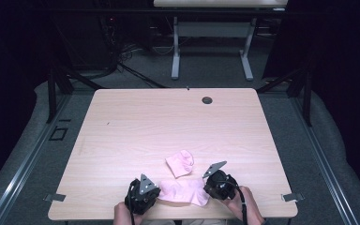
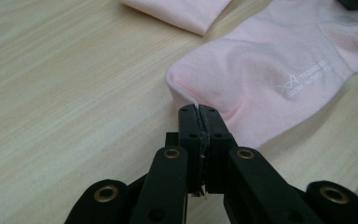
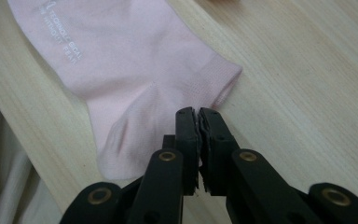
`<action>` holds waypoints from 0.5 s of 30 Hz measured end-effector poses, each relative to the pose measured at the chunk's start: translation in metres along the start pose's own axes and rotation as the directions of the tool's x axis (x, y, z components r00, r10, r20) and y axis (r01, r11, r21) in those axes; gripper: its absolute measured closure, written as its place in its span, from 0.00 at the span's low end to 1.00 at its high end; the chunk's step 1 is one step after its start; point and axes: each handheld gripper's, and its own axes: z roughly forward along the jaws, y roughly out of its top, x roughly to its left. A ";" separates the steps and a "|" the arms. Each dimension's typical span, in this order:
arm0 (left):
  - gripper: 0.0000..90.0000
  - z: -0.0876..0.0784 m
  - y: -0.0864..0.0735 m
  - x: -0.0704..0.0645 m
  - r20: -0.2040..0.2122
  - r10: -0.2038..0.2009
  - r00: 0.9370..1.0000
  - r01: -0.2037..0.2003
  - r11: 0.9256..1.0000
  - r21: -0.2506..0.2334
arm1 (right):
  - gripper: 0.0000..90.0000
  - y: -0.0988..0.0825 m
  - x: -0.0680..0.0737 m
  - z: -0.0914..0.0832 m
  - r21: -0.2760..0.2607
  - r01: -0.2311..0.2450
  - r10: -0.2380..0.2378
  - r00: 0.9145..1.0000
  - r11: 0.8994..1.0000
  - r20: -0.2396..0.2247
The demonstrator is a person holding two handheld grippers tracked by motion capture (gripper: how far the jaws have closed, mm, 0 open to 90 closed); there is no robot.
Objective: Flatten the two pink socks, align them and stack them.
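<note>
High view: flat pink sock (image 1: 185, 191) at tabletop (image 1: 136, 126) near edge, between left gripper (image 1: 143, 191) and right gripper (image 1: 214, 183); folded pink sock (image 1: 180, 163) just beyond.
Left gripper view: jaws closed, pinching flat sock's toe edge (image 2: 191, 95).
Right gripper view: jaws closed, clamping cuff edge (image 3: 214, 100).

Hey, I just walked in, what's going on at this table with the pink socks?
A person at a wooden table holds a gripper in each hand and is working on a flat pink sock near the front edge. The left gripper is shut on the sock's toe end, and the right gripper is shut on its cuff end, so the sock is pinched at both ends and lies stretched between them. A second pink sock, folded over, lies just behind it, untouched.
</note>
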 end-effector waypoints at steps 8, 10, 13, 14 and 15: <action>0.98 -0.004 -0.009 -0.005 0.037 -0.029 0.999 0.028 0.999 0.021 | 0.95 0.003 0.002 0.001 0.029 0.036 -0.036 0.999 0.999 -0.007; 0.93 -0.005 -0.010 -0.005 0.033 -0.020 0.999 0.019 1.000 0.021 | 0.95 0.003 0.001 0.001 0.033 0.033 -0.032 0.999 0.999 -0.009; 0.83 -0.007 -0.009 -0.004 0.030 -0.023 0.999 0.022 0.999 0.027 | 0.90 0.002 0.000 0.001 0.021 0.023 -0.023 1.000 1.000 -0.015; 0.65 -0.010 -0.007 -0.001 0.014 -0.037 0.999 0.037 0.999 0.024 | 0.85 0.002 -0.002 -0.001 0.004 0.017 -0.017 0.999 1.000 -0.036; 0.58 -0.010 -0.007 -0.001 0.014 -0.037 0.999 0.037 0.999 0.024 | 0.85 0.002 -0.002 -0.001 0.004 0.017 -0.017 0.999 1.000 -0.036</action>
